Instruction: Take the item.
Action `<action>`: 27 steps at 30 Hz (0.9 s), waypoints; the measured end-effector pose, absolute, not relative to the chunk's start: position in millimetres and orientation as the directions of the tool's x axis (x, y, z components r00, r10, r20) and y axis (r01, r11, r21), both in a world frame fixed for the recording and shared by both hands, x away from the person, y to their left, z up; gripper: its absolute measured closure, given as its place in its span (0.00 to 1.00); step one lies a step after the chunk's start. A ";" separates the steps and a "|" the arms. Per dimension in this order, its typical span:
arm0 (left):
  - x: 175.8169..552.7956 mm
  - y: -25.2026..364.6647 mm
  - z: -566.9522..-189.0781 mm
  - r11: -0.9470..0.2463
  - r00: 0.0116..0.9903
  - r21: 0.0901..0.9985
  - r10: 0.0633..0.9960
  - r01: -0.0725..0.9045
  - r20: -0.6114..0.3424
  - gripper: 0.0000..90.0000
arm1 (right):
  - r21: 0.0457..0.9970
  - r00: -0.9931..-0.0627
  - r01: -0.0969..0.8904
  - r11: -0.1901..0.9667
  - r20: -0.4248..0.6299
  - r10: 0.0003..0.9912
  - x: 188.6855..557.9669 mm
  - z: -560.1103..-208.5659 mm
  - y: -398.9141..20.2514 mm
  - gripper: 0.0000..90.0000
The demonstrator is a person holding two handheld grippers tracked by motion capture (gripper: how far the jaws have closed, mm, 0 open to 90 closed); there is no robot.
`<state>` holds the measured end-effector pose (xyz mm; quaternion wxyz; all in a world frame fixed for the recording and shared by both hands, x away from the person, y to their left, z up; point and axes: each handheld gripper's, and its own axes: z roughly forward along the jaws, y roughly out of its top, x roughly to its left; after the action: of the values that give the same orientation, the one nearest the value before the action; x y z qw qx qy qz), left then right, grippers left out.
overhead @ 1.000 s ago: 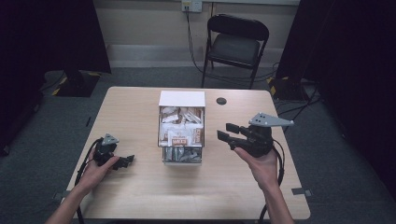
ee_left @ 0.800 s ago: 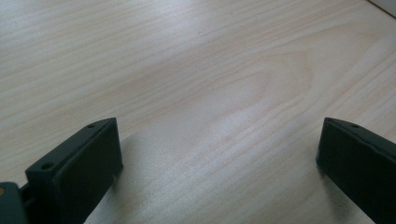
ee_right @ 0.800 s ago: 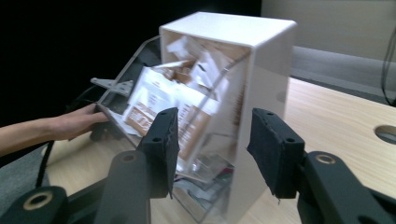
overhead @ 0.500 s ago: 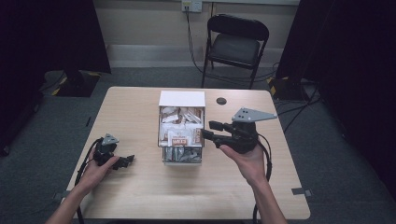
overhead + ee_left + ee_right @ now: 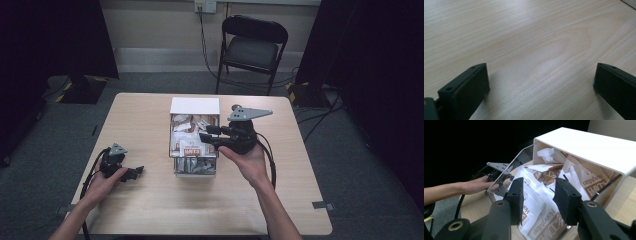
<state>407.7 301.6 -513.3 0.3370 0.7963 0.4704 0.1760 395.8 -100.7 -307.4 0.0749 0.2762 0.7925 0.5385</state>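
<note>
A clear box point(image 5: 195, 106) with a white top point(image 5: 586, 147) stands mid-table, stuffed with several white and brown snack packets point(image 5: 192, 147) point(image 5: 541, 202). My right gripper point(image 5: 206, 136) point(image 5: 537, 187) points left over the box's right side, just above the packets. Its jaws have just been closing, but they are still apart, with nothing pressed between them. My left gripper point(image 5: 135, 172) point(image 5: 540, 72) lies on the table point(image 5: 150, 210) left of the box, jaws wide open over bare wood point(image 5: 524, 32). In the right gripper view, the left hand point(image 5: 474, 186) sits beyond the box.
A black folding chair point(image 5: 252, 47) stands behind the table's far edge. Dark curtains hang on both sides. Cables trail from each gripper across the table. Bare tabletop lies in front of the box and to its left and right.
My right gripper has moved left, from right of the box to over its right side, with the jaws narrowing. The left hand and gripper stayed put.
</note>
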 end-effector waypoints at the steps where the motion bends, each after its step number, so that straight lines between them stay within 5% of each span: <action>1: 407.7 301.7 -513.2 -0.332 0.497 0.701 0.867 0.631 -0.037 0.00 | 0.895 -0.838 0.357 0.270 0.178 0.516 396.6 -307.6 -99.6 0.68; 27: 407.4 301.4 -513.3 -0.327 0.493 0.703 0.869 0.632 -0.038 0.00 | 0.859 -0.865 0.372 0.352 0.184 0.467 399.9 -321.4 -86.5 0.84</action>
<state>407.4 301.4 -513.3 0.3374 0.7954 0.4718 0.1760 399.9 -86.5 -321.4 0.0464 0.2555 0.8207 0.5089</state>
